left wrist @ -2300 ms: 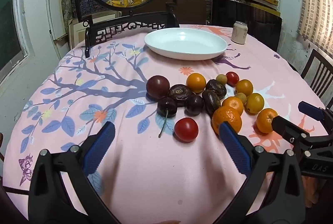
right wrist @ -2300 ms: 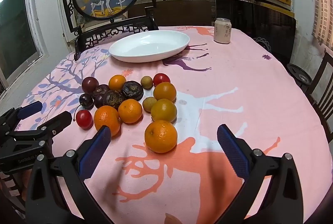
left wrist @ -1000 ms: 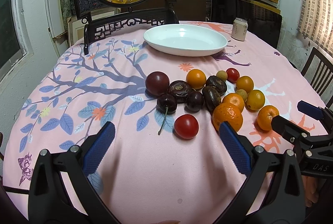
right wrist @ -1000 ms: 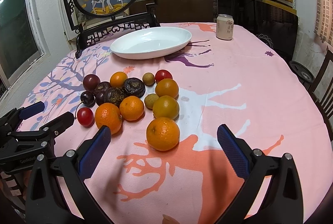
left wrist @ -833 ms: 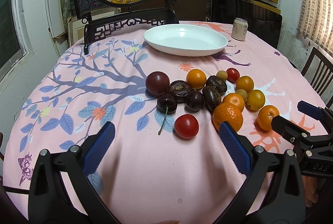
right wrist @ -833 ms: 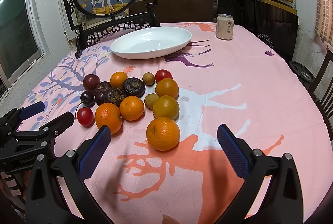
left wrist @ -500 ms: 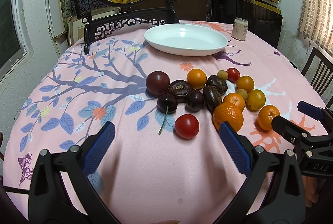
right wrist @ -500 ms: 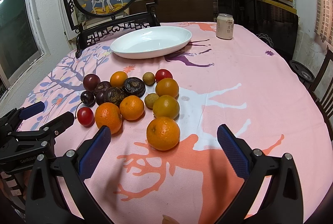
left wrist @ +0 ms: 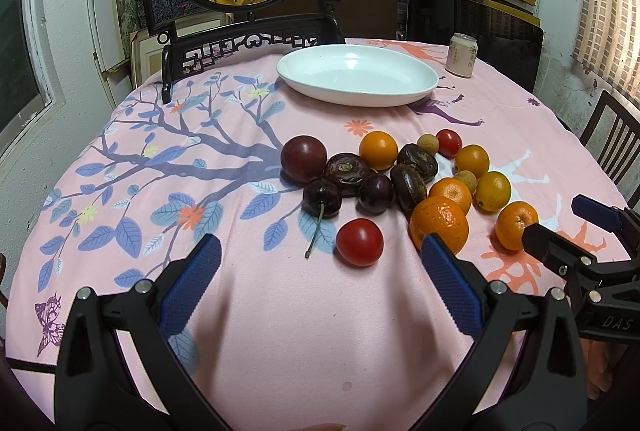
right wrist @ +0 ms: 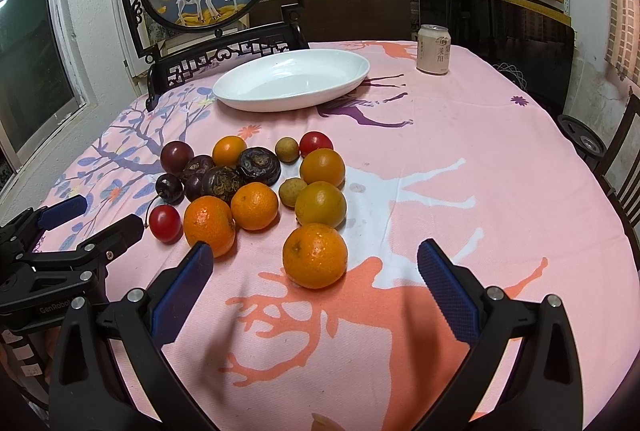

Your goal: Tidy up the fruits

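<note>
Pink cloth printed with blue branches and orange deer (left wrist: 240,311) is covering a round table, and behind it dark carved chairs and cluttered shelves are filling the background. A shallow white oval dish (left wrist: 356,75) is sitting empty at the far side, well apart from the fruit, probably waiting as the place the fruit is meant to go. A pale drinks can (right wrist: 433,49) is standing off to the dish's right.

All the fruit is lying loose on the cloth in 1 cluster at the near middle, none of it in the dish, so the sorting is not yet begun by the look of it. The dark pieces, a round purple plum (left wrist: 303,158) and a stemmed dark cherry (left wrist: 321,197), are bunching toward the left, and the oranges toward the right.

The left gripper (left wrist: 320,263) is hovering low over the cloth, its blue-padded jaws spread wide and gripping nothing. A small glossy red tomato (left wrist: 359,242) is lying just ahead, between the 2 pads' lines, so it looks the likeliest 1st pick for that side.

The right gripper (right wrist: 314,275) is likewise gaping wide and empty, levelled at a large dimpled orange mandarin (right wrist: 314,255) that is sitting apart from the cluster, nearest its jaws. Both tools are pointing forward side by side, each showing at the edge of the other's view, with part of a hand visible under each.
</note>
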{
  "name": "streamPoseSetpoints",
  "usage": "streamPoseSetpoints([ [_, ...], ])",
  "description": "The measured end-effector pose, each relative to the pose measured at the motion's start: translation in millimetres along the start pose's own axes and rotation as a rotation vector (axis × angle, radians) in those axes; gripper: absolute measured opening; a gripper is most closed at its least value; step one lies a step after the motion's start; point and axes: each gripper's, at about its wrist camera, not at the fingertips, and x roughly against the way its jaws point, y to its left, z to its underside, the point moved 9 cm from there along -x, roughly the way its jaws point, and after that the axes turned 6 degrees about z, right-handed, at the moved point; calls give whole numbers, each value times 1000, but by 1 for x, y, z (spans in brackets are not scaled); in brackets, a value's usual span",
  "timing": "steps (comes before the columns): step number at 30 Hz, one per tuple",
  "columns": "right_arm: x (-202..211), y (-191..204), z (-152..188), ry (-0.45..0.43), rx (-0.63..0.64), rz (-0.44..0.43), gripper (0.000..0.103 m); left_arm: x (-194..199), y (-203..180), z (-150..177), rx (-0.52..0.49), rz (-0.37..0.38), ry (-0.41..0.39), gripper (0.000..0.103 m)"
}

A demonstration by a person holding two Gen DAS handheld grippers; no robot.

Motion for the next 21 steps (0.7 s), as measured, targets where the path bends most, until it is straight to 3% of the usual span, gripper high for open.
streamPoseSetpoints([
  [21,-3,1,2,7,-2,-4,102,-6,0,12,0,1,9,101],
])
